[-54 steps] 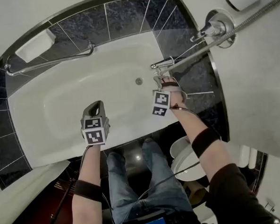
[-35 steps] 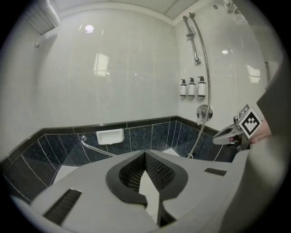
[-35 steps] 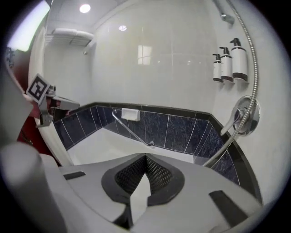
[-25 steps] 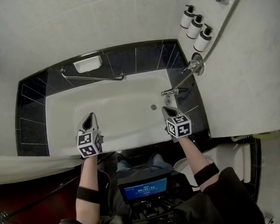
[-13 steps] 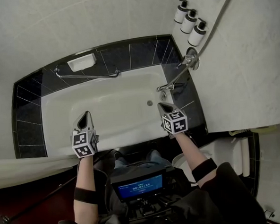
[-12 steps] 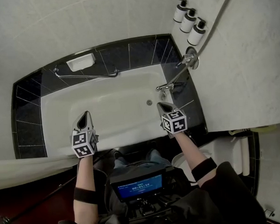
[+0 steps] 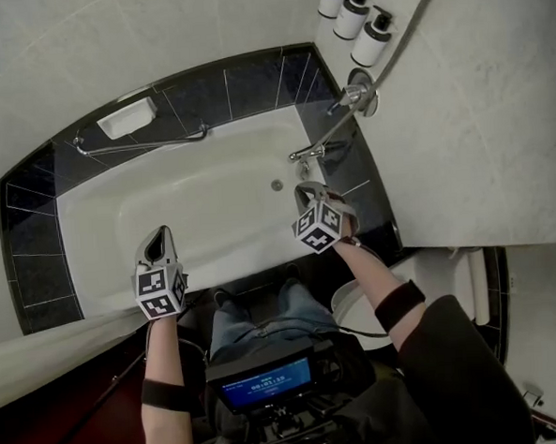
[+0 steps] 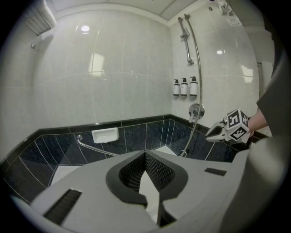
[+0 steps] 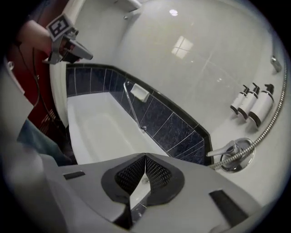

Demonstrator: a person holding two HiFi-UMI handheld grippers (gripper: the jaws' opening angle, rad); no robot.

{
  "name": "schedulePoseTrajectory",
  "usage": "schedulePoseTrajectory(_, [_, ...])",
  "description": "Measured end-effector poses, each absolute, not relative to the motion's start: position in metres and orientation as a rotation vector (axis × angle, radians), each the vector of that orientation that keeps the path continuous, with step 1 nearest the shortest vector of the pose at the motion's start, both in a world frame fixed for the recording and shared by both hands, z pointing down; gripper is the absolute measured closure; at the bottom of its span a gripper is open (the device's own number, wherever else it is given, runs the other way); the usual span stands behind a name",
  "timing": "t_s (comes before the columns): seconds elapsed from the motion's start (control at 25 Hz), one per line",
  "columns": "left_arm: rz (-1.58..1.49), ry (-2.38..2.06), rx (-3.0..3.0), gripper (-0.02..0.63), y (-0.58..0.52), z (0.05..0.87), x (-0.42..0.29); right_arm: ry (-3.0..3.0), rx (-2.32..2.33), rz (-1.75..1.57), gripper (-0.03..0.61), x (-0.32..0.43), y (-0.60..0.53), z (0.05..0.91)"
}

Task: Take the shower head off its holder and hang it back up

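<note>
The shower head [image 8: 183,23] sits in its holder high on the chrome wall rail [image 8: 187,45], seen only in the left gripper view. Its metal hose [image 7: 400,32] runs down to the mixer valve [image 7: 356,91]. My left gripper [image 7: 159,235] is shut and empty above the tub's near rim; its jaws [image 8: 145,153] meet with nothing between them. My right gripper [image 7: 303,188] is also shut and empty, tilted, just in front of the tub spout [image 7: 307,152]. Its tips [image 9: 145,157] touch each other. Neither gripper touches the hose or the shower head.
A white bathtub [image 7: 90,228] with a dark tiled surround lies below. On the far side are a grab bar [image 7: 142,143] and a soap dish [image 7: 127,117]. Three dispenser bottles [image 7: 350,13] hang above the valve. A toilet [image 7: 353,301] stands behind the right arm.
Both grippers have sunk a little toward the tub's near rim. The right gripper has rolled, so its marker cube now sits tilted. The head view has swung to the right.
</note>
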State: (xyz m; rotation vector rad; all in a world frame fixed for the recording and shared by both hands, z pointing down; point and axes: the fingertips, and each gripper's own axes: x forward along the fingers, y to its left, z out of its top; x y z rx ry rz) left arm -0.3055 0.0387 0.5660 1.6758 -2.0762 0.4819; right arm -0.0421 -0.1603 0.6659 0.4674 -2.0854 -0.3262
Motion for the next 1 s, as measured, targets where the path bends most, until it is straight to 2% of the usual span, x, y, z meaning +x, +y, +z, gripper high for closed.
schedulePoseTrajectory(0.12, [0.520, -2.013, 1.699, 0.614, 0.027, 0.594, -0.291, -1.987, 0.375, -0.444, 0.552, -0.038, -0.172, 0.695])
schedulePoseTrajectory(0.28, [0.560, -1.955, 1.722, 0.614, 0.003, 0.644, -0.276, -1.877, 0.251, -0.554, 0.520, -0.036, -0.189, 0.754])
schedulePoseTrajectory(0.4, [0.569, -1.909, 1.749, 0.614, -0.018, 0.699, -0.263, -1.795, 0.146, -0.640, 0.476, -0.038, -0.206, 0.809])
schedulePoseTrajectory(0.64, [0.537, -1.808, 1.755, 0.614, -0.049, 0.801, -0.227, -1.618, -0.017, -0.765, 0.432, -0.029, -0.235, 0.911])
schedulePoseTrajectory(1.0, [0.466, -1.759, 1.748, 0.614, -0.100, 0.902, -0.207, -1.372, -0.202, -0.926, 0.328, -0.026, -0.291, 1.002])
